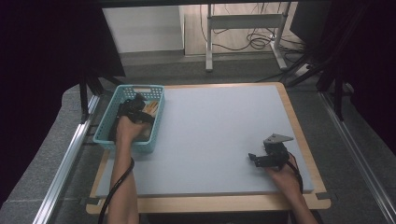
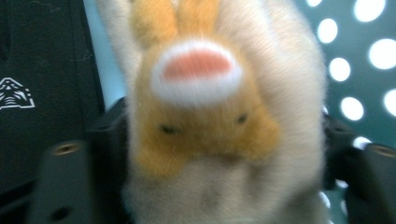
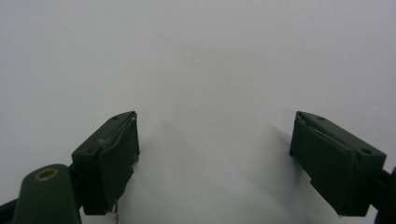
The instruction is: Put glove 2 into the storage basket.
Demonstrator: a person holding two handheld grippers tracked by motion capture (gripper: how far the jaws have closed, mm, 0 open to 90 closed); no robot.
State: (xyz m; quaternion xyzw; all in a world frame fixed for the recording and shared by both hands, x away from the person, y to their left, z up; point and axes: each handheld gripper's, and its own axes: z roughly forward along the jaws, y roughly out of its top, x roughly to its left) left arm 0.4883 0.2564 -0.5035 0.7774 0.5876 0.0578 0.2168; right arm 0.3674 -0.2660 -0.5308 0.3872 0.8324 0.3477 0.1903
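On the grey mat (image 1: pixel 219 140), inside the basket (image 1: pixel 112 122), the left gripper (image 1: pixel 136 108) jaws stand parted around a soft, light plush (image 2: pixel 219 121), best pinched mid-body; the right gripper (image 3: pixel 215 158) gapes empty.

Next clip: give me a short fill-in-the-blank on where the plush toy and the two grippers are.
1. The left gripper is lowered into the turquoise ____ at the table's left edge.
2. The plush toy between the left gripper's jaws has an orange face and a ____ nose patch.
3. The right gripper has its jaws ____ with only the grey mat between them.
4. The basket wall is pierced with round ____.

Missing words: basket; pink; open; holes
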